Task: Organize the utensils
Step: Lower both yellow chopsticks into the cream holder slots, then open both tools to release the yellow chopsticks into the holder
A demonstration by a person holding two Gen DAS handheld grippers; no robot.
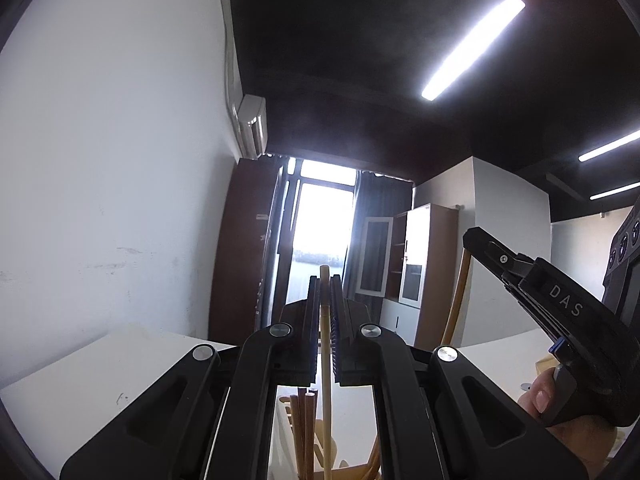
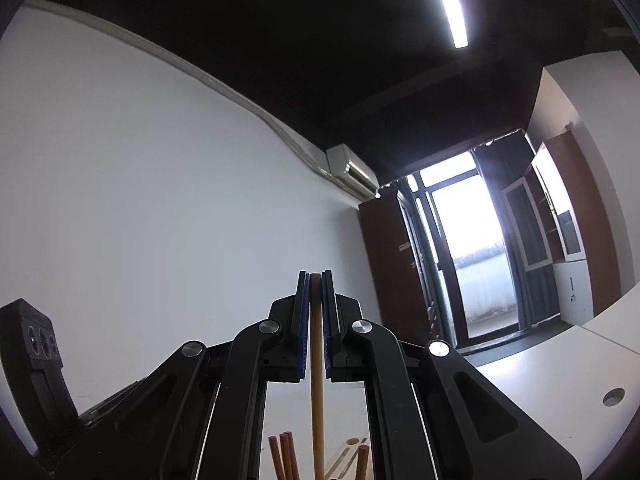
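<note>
The left gripper [image 1: 325,292] was clamped shut on a pale, slim wooden stick [image 1: 325,344], which ran upright between its ribbed pads and poked out just past the tips, toward 12 o'clock in the left wrist view. The right gripper [image 2: 315,292] was likewise closed on a tan, round wooden handle [image 2: 316,380], held upright between its blue pads; what kind of utensil either piece belonged to could not be told, since the working ends were hidden. Both tools pointed above level, toward the white wall and the bright window rather than at the work surface.

At 6 o'clock below each gripper stood a cluster of reddish-brown wooden sticks [image 2: 283,456], with pale wooden utensils [image 1: 320,440] beside them, seemingly the holder contents, though the holder itself was out of view. The right gripper also showed at 3 o'clock in the left view, with a hand [image 1: 560,412] on its grip.

The risks, as a judgement: each piece was pinched at only 1 narrow line, so it could swivel or slide down between the pads if tilted. With 2 long handles raised close together over the white table [image 1: 80,372], they could knock each other or the standing sticks when lowered.
</note>
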